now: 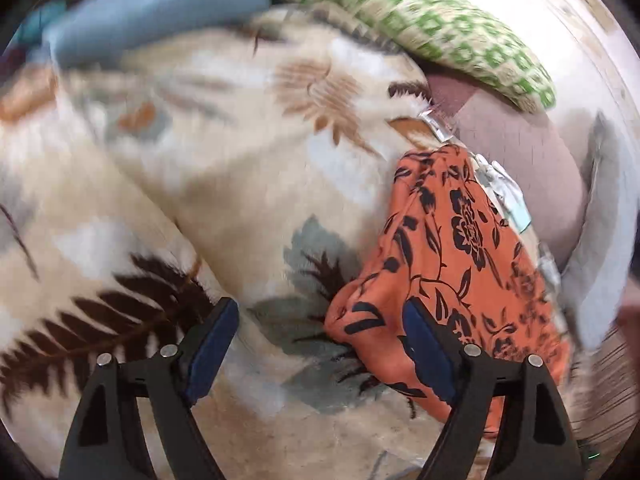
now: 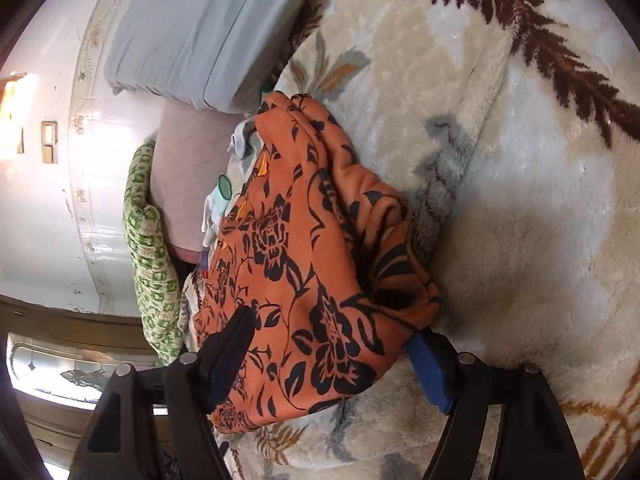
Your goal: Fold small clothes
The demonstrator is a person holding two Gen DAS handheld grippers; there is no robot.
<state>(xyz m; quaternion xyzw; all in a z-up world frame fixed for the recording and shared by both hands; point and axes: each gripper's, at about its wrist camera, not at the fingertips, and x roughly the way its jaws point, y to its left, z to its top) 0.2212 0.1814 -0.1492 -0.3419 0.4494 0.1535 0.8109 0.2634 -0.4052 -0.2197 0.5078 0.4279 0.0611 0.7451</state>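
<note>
An orange garment with black flowers (image 1: 448, 248) lies bunched on a cream leaf-patterned blanket (image 1: 240, 184). In the left wrist view, my left gripper (image 1: 320, 344) is open over the blanket, its right finger at the garment's left edge. The view is blurred. In the right wrist view, the same orange garment (image 2: 312, 248) lies between the wide-open fingers of my right gripper (image 2: 332, 364), which straddle its near end. Small pale clothes (image 2: 218, 200) peek from under its far side.
A grey-blue pillow (image 2: 192, 32) and a green-checked cloth (image 2: 150, 248) lie by a pinkish mattress (image 2: 180, 184) at the blanket's edge. A white wall (image 2: 44, 220) stands beyond. The blue pillow (image 1: 152, 12) and green cloth (image 1: 420, 16) also show in the left view.
</note>
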